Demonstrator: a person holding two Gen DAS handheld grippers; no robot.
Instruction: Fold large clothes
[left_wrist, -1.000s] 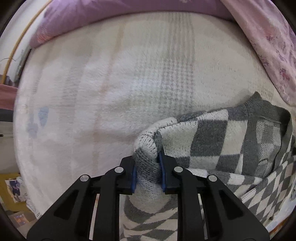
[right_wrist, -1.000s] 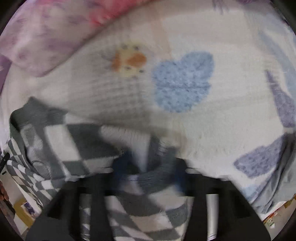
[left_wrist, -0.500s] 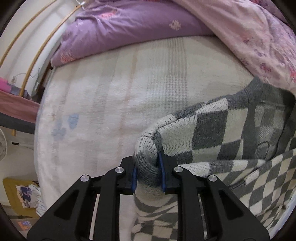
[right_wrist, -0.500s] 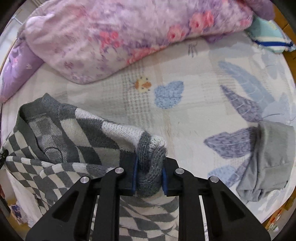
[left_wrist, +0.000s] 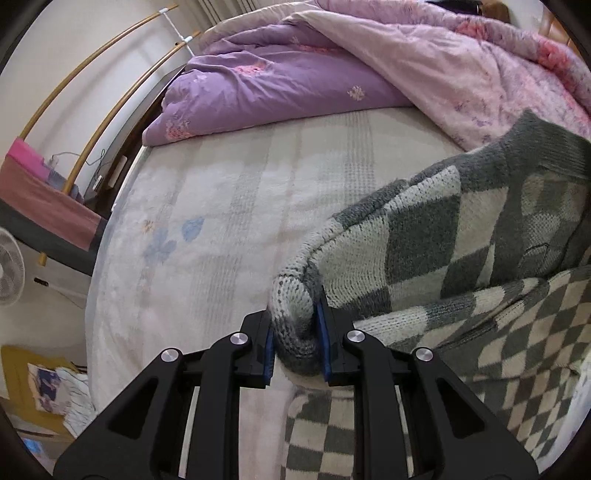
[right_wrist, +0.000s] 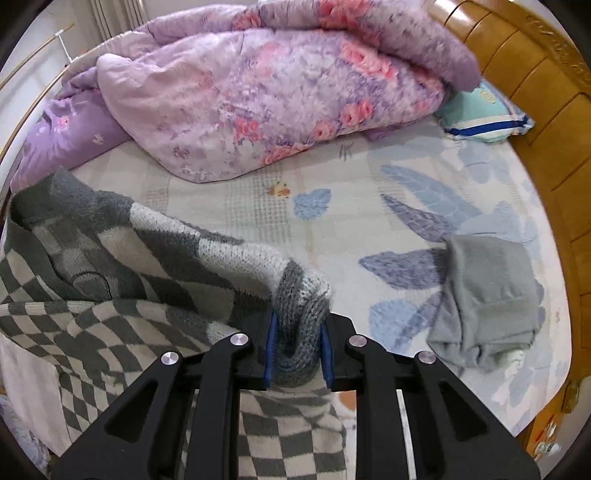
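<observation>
While both views look down from above, the bed (right_wrist: 369, 177) fills most of each picture, its pale blanket printed with blue leaves and hearts. Across the far side lies a bulky quilt (right_wrist: 258, 92), floral pink on one face and plain purple on the other (left_wrist: 266, 85). A wooden headboard (right_wrist: 535, 110) curves along the right edge of the right wrist view, with a teal pillow (right_wrist: 484, 114) tucked against it. The task's thing, a grey-and-cream checked knit sweater (left_wrist: 443, 240), hangs lifted above the blanket, stretched between the two grippers, its grey neck band uppermost and its lower part drooping toward the near edge of the bed. A small folded grey garment (right_wrist: 484, 295) rests on the blanket, well apart from the sweater (right_wrist: 110, 266) on the right. The left gripper (left_wrist: 295, 339) stands narrow, its blue pads clamped on a bunched fold of the sweater's edge. The right gripper (right_wrist: 297, 347) is likewise narrow and pinches the opposite bunched edge.
</observation>
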